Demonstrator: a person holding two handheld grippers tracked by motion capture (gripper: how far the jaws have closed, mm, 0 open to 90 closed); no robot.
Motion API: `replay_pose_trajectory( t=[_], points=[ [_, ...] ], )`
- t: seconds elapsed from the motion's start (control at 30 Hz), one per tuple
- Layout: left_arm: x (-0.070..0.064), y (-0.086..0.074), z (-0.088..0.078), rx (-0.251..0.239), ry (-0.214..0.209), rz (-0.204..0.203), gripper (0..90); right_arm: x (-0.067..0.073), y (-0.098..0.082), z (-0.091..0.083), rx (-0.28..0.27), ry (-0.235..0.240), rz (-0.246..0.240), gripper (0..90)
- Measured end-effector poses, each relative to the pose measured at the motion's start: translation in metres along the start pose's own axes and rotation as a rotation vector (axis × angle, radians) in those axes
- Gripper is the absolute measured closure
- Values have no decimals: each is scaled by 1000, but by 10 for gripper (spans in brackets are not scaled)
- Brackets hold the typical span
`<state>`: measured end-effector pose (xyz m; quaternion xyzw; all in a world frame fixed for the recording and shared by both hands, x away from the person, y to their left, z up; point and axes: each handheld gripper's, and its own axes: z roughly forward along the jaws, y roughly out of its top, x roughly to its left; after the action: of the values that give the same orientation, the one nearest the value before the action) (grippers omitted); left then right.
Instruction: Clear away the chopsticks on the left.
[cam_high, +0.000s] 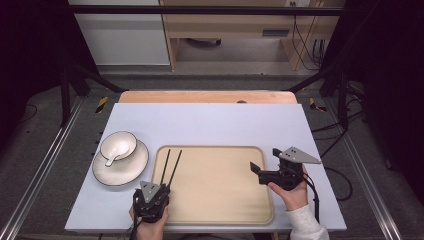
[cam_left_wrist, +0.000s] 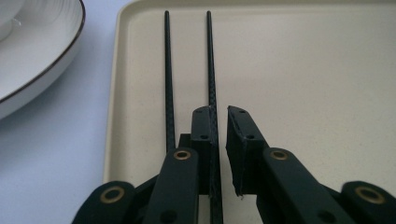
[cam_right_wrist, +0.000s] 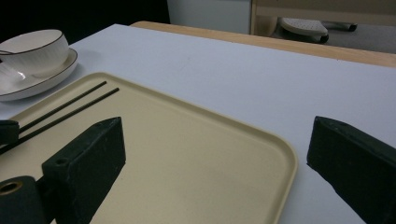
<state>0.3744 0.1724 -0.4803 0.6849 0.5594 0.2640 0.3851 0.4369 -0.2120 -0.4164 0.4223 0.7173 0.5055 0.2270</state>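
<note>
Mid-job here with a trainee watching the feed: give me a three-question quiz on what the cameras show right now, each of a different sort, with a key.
1. True or false: both chopsticks lie on the tray.
2. Multiple choice: the spoon rests in A) the tray, B) the bowl on the plate, C) the bare table.
3. Short answer: which gripper has its jaws spread wide with nothing between them?

Key
1. True. Both lie along the tray's left side; the left gripper view shows one between the left gripper jaws, with a gap beside one pad.
2. B.
3. The right gripper, above the tray's right edge.
</note>
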Motion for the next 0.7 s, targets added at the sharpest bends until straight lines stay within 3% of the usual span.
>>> replay_pose_trajectory(
  t=[0.1,0.27,0.33,0.37,0.4,0.43,0.53,0.63,0.67,0.7],
  points=[
    [3,7,-6,-23,-8,4,779,0,0,-1,0,-2,9,46],
    [5,21,-16,-69,-63,31,727,-1,1,-2,-3,-4,6,44],
    [6,31,-20,-95,-94,74,708,-1,1,-2,-8,-4,9,44],
    [6,31,-20,-95,-94,74,698,-1,1,-3,-6,-4,9,44],
    [8,38,-22,-101,-147,85,685,-1,1,-3,-7,-4,10,44],
    [8,38,-22,-101,-147,85,670,-1,1,-3,-7,-4,10,44],
    [13,47,-23,-113,-220,103,621,-2,2,-4,-14,-6,7,43],
    [17,56,-24,-121,-253,155,549,-2,2,-4,-15,-7,12,43],
    [18,59,-24,-119,-246,166,549,-2,2,-4,-15,-7,12,43],
    [22,64,-24,-109,-245,184,494,-2,2,-4,-16,-8,12,43]
  ],
)
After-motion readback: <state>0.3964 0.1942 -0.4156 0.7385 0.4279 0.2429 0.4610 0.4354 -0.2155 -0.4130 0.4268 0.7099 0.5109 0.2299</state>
